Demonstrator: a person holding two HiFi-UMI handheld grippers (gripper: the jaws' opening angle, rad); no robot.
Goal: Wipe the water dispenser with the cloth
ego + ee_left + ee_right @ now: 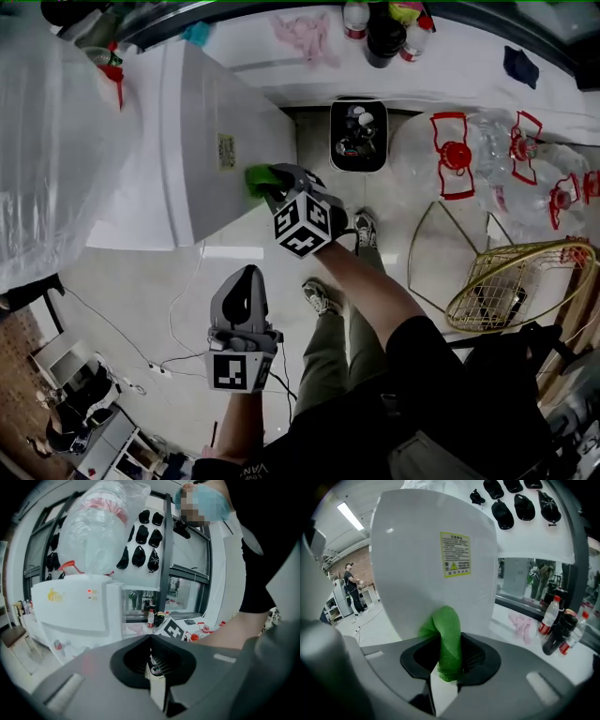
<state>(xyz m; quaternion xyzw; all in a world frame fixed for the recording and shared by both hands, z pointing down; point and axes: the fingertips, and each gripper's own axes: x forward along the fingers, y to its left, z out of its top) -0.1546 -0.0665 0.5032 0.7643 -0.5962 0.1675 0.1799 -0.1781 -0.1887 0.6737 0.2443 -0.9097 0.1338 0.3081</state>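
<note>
The white water dispenser (202, 141) stands at the upper left, with a clear plastic-wrapped bottle (47, 141) on top. My right gripper (272, 186) is shut on a green cloth (258, 178) that presses against the dispenser's side panel below a yellow warning label (226, 151). In the right gripper view the green cloth (447, 639) bulges from the jaws against the dispenser's white panel (422, 559). My left gripper (246, 286) hangs lower, away from the dispenser, shut with nothing in it. In the left gripper view the dispenser (77, 606) and the left gripper (151, 641) both show.
A black bin (358, 136) with bottles stands behind the dispenser. Empty water jugs with red handles (469, 155) lie at the right, beside a gold wire basket (520, 281). Bottles (386, 28) and a pink rag (305, 37) sit on the counter. Cables (169, 361) run over the floor.
</note>
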